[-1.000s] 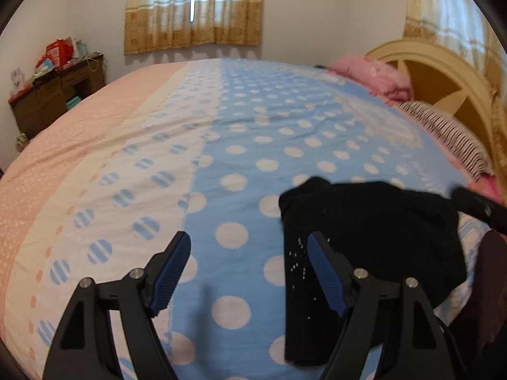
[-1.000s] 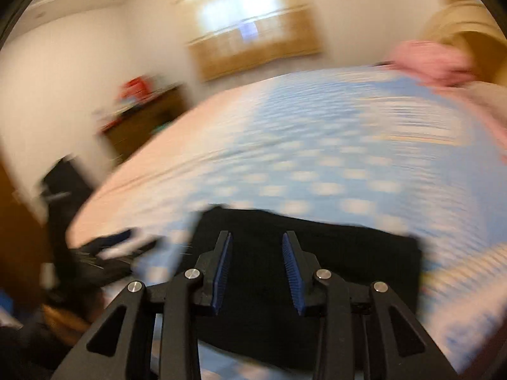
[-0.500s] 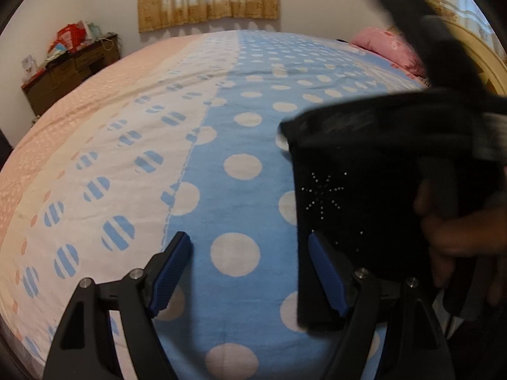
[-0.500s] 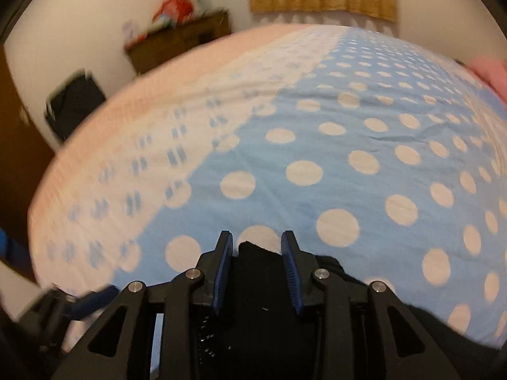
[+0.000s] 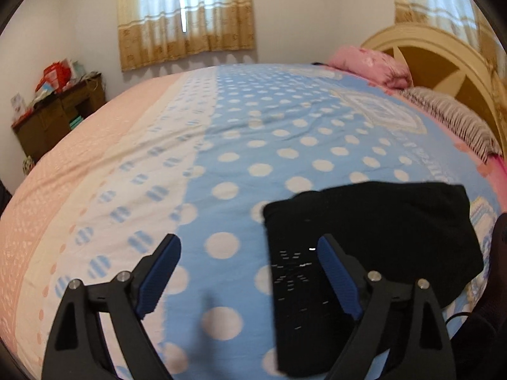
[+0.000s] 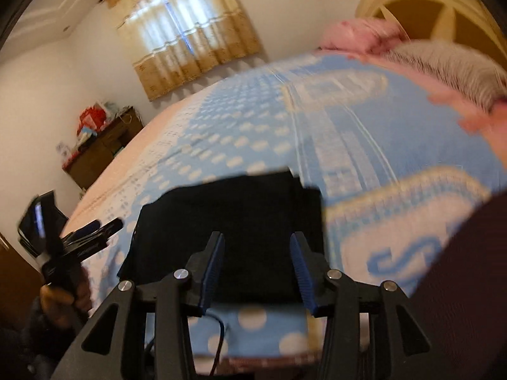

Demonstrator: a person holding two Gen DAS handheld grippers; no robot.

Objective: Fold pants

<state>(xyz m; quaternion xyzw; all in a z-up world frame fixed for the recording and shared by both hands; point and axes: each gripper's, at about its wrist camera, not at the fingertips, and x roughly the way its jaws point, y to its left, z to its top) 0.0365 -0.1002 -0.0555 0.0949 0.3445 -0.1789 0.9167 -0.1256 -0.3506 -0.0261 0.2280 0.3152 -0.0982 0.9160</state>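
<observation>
The bed (image 5: 285, 133) carried the folded black pants (image 5: 364, 240) near its foot edge. Above the pants, the left gripper (image 5: 248, 272) and right gripper (image 6: 256, 266) hovered, both spread apart, holding nothing.

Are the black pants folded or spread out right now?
Folded: the black pants lie as a compact rectangle on the bedspread, no legs extended.

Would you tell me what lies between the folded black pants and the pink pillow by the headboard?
In the left wrist view, only bare polka-dot bedspread lies between the pants and the pink pillow.
</observation>
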